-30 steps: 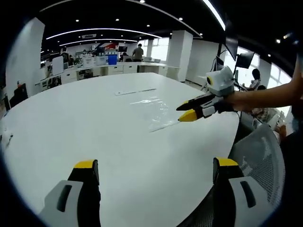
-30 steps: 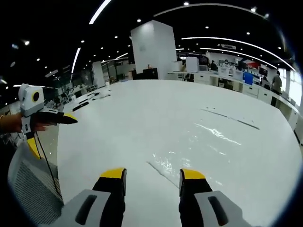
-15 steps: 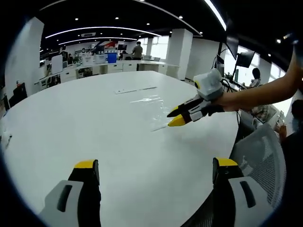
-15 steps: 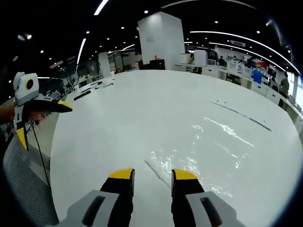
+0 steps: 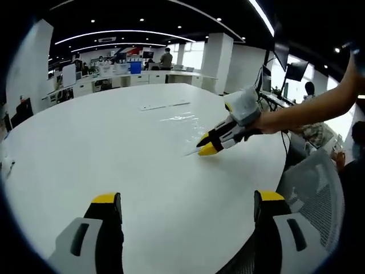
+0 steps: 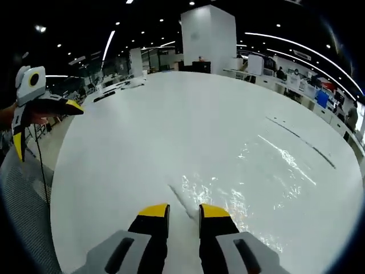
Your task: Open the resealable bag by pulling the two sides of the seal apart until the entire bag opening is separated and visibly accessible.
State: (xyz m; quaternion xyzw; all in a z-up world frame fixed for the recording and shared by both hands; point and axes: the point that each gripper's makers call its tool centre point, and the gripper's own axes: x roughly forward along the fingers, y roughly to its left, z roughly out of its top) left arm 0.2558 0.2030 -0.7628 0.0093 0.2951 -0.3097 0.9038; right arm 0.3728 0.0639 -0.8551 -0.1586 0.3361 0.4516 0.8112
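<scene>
I see the white desk (image 6: 171,125) carrying the clear bag (image 6: 268,171) flat near its edge. My right hand-held gripper (image 6: 183,212) has narrowed around the bag's corner; my left hand-held gripper (image 5: 185,198) gapes wide, well apart.

The right gripper (image 6: 183,211) sits low over the white table (image 6: 171,125), its yellow-tipped jaws a narrow gap apart astride the near edge of the clear resealable bag (image 6: 251,182). The left gripper (image 6: 43,108) hovers far left, jaws wide.
</scene>
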